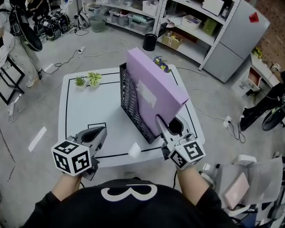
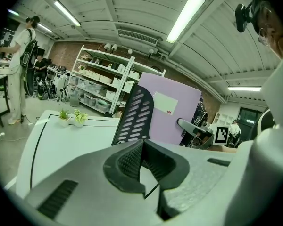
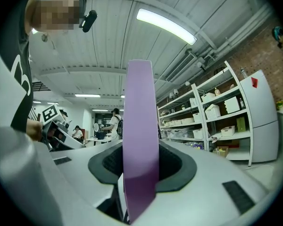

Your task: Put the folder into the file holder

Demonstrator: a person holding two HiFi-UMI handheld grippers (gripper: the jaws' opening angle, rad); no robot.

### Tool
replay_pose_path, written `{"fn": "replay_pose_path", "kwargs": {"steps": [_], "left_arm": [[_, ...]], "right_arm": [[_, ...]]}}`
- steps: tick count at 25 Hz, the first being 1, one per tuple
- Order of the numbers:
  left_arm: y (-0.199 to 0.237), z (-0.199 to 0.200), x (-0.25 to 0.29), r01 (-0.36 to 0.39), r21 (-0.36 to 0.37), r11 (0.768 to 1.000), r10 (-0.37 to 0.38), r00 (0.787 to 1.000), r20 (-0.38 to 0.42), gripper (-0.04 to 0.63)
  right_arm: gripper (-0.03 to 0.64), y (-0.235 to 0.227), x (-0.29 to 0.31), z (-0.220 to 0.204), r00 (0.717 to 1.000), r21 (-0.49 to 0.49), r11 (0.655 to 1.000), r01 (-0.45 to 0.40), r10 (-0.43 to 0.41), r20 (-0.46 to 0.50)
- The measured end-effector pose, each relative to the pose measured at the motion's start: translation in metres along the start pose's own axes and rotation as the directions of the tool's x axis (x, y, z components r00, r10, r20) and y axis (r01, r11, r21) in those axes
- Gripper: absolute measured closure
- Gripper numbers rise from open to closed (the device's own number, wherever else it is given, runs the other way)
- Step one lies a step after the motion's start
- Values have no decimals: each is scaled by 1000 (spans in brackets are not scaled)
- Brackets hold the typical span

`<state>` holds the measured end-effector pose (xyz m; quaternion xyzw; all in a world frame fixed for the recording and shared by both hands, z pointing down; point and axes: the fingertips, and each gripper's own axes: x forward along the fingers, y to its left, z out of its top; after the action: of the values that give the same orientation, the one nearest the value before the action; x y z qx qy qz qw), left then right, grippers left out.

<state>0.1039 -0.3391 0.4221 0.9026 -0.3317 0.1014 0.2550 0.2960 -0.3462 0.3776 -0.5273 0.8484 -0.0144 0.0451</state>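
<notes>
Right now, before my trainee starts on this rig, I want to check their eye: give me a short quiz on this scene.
1. True or false: the right gripper is shut on the purple folder.
2. At the far left corner of the table stand: A two small potted plants, B a mug, C a stapler.
3. Fill in: the mesh file holder is ____ in colour.
Key: 1 true; 2 A; 3 black.

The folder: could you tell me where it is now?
Head view, centre of the table: the folder is tilted, in the right gripper, just right of the file holder's mesh wall.
</notes>
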Motion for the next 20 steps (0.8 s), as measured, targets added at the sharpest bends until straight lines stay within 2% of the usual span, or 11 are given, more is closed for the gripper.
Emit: {"fn": "replay_pose_path", "kwargs": {"steps": [8, 14, 20], "left_arm": [[4, -4, -1, 1, 3, 1000, -1, 1000, -19, 590], [5, -8, -2, 19, 7, 1000, -19, 999, -29, 591], [5, -15, -2, 44, 6, 999, -43, 998, -42, 589]], "right_arm": [[456, 2, 0, -25, 999, 6, 1000, -3, 3, -48], [456, 5, -3, -48, 992, 19, 1000, 8, -5, -124], [445, 10, -5, -52, 991, 46, 999, 5, 2, -137]]}}
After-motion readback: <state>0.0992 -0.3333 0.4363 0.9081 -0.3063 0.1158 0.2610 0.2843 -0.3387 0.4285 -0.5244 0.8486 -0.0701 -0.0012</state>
